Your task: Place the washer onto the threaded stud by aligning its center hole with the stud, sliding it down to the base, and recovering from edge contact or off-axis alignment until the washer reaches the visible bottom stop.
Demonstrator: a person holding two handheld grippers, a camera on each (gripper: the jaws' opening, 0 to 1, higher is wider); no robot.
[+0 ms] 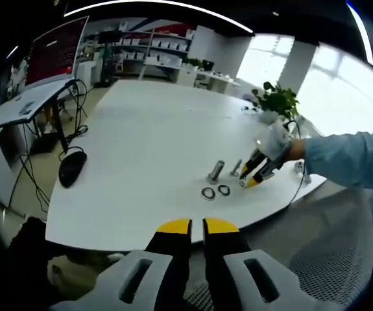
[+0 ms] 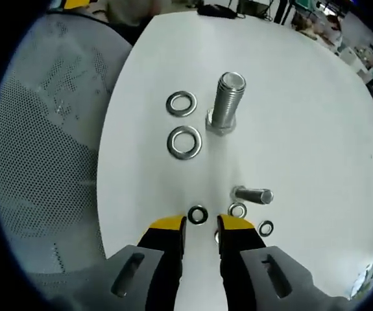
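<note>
— Where does the right gripper (image 2: 201, 227) sit?

— Low over the white bench (image 2: 303, 103), its yellow-tipped fingers (image 2: 167, 225) slightly parted and grasping nothing. A small dark washer (image 2: 198, 214) lies flat on the bench just beyond the tips, in line with the gap between them.

— And the stud?

— The large threaded stud (image 2: 226, 102) stands upright farther out on the bench, on its hex base. Two big silver washers (image 2: 183, 142) lie flat just to its left, one nearer, one farther, both apart from it. A smaller bolt (image 2: 253, 194) stands nearer, to the right, with two small washers by it.

— The left gripper (image 1: 196, 227)?

— Held off the near edge of the bench, fingers (image 1: 173, 228) almost together, a thin gap showing, nothing between them. In its view the right gripper (image 1: 256, 172) is over the bench by a sleeved arm (image 1: 348, 159), just right of the stud (image 1: 215, 171) and the two washers (image 1: 208, 193). A computer mouse (image 1: 72, 166) lies far left; a potted plant (image 1: 277, 100) stands at the far right.
</note>
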